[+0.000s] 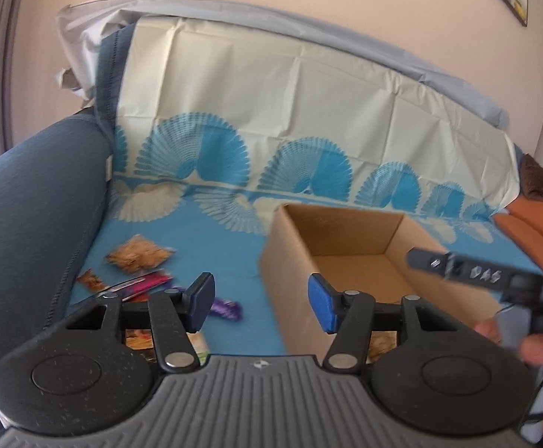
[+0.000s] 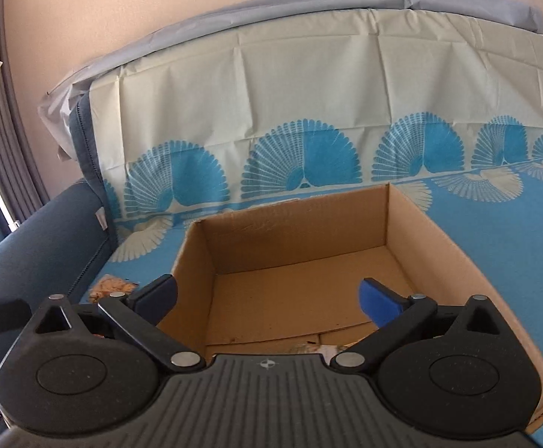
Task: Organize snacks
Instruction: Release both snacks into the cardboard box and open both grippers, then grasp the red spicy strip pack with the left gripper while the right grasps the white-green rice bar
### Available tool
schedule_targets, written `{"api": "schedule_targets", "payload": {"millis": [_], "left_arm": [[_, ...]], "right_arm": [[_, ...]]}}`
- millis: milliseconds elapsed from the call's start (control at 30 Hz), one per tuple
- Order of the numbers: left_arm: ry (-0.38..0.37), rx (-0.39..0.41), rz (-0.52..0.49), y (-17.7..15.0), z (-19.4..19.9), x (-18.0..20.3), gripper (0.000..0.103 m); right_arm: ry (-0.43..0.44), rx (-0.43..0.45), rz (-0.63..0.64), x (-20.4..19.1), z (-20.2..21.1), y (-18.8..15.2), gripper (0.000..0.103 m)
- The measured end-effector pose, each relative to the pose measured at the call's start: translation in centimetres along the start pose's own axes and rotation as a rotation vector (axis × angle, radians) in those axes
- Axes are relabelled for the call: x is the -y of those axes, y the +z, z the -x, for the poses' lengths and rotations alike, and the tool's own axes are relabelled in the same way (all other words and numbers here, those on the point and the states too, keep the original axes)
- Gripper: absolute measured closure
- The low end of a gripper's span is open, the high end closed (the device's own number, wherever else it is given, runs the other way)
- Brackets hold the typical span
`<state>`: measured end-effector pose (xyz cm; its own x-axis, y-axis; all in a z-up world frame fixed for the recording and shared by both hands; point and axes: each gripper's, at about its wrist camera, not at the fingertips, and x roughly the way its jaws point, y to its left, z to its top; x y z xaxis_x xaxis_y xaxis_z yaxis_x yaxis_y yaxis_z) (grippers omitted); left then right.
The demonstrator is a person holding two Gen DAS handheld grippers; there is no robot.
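An open cardboard box (image 1: 349,237) stands on the blue patterned cloth of a sofa; it also shows in the right wrist view (image 2: 301,272), and its visible floor is bare. Several snack packets lie left of it: a clear bag of brown snacks (image 1: 139,254), a pink wrapper (image 1: 148,285), a purple wrapper (image 1: 226,308) and a small orange packet (image 1: 90,280). My left gripper (image 1: 262,300) is open and empty above the cloth, between packets and box. My right gripper (image 2: 267,300) is open and empty over the box's near side; it shows in the left wrist view (image 1: 469,270).
The dark blue sofa armrest (image 1: 28,201) borders the snacks on the left. The cloth-covered backrest (image 1: 271,89) rises behind the box. An orange cushion (image 1: 532,231) lies at the far right. More packets (image 1: 381,345) peek out under the left gripper.
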<state>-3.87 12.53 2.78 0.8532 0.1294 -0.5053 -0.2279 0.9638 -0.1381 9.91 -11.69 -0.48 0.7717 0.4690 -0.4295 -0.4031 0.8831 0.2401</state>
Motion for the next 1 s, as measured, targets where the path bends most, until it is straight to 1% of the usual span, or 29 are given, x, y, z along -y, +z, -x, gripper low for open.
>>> {"api": "schedule_targets", "payload": {"millis": [67,167,233,300,333,367,400,467,533,600,667,700,733,767,833,900,1000], "left_arm": [[0.055,-0.020,-0.022,-1.0,0.4,-3.0,0.042],[0.112,-0.030,-0.017,-2.1,1.1,-7.1,0.042],[0.142,-0.040,0.036,-3.2,1.3,-9.3,0.042],[0.178,-0.066,0.115,-5.1,1.0,-11.3,0.042],[0.211,-0.104,0.156,-5.8,0.5,-11.9,0.045],[0.233,-0.107,0.171,-5.7,0.6,-12.2,0.057],[0.248,-0.094,0.181,-5.5,0.8,-12.3,0.057],[0.267,-0.113,0.166,-5.3,0.5,-12.0,0.057],[0.262,-0.160,0.151,-5.3,-0.4,-11.8,0.057],[0.241,-0.201,0.162,-5.4,-1.1,-12.2,0.057],[0.215,-0.241,0.189,-5.5,-1.7,-12.8,0.057],[0.203,-0.265,0.200,-5.7,-2.2,-13.0,0.057],[0.196,-0.285,0.207,-5.8,-2.5,-13.1,0.057],[0.193,-0.301,0.210,-5.8,-2.9,-13.1,0.055],[0.197,-0.326,0.204,-5.9,-3.5,-12.9,0.050],[0.200,-0.346,0.191,-5.9,-4.0,-12.6,0.039],[0.201,-0.377,0.191,-6.0,-4.8,-12.6,0.037]], "right_arm": [[0.032,-0.004,-0.003,-1.4,0.3,-0.2,0.000],[0.058,0.042,0.035,-4.0,1.4,-0.2,0.000],[0.082,0.085,0.103,-6.1,2.2,-0.2,0.000],[0.088,0.100,0.164,-8.2,2.3,-0.7,0.000],[0.107,0.093,0.182,-8.9,2.2,-1.0,0.000],[0.141,0.076,0.193,-9.7,2.0,-1.3,0.000],[0.190,0.047,0.197,-10.3,1.6,-1.7,0.000],[0.320,-0.004,0.154,-10.9,1.1,-2.5,0.000],[0.350,-0.082,0.130,-12.4,0.0,-3.4,0.001],[0.345,-0.141,0.173,-14.1,-1.1,-4.7,0.007],[0.318,-0.164,0.205,-15.3,-2.1,-5.7,0.028],[0.296,-0.175,0.213,-15.8,-2.7,-6.1,0.034],[0.286,-0.188,0.218,-16.1,-3.4,-6.3,0.047],[0.291,-0.205,0.223,-16.4,-4.0,-6.7,0.055],[0.285,-0.220,0.246,-17.0,-5.1,-7.3,0.060],[0.278,-0.225,0.280,-17.6,-6.1,-7.8,0.060],[0.261,-0.241,0.302,-18.3,-7.7,-8.3,0.059]]}}
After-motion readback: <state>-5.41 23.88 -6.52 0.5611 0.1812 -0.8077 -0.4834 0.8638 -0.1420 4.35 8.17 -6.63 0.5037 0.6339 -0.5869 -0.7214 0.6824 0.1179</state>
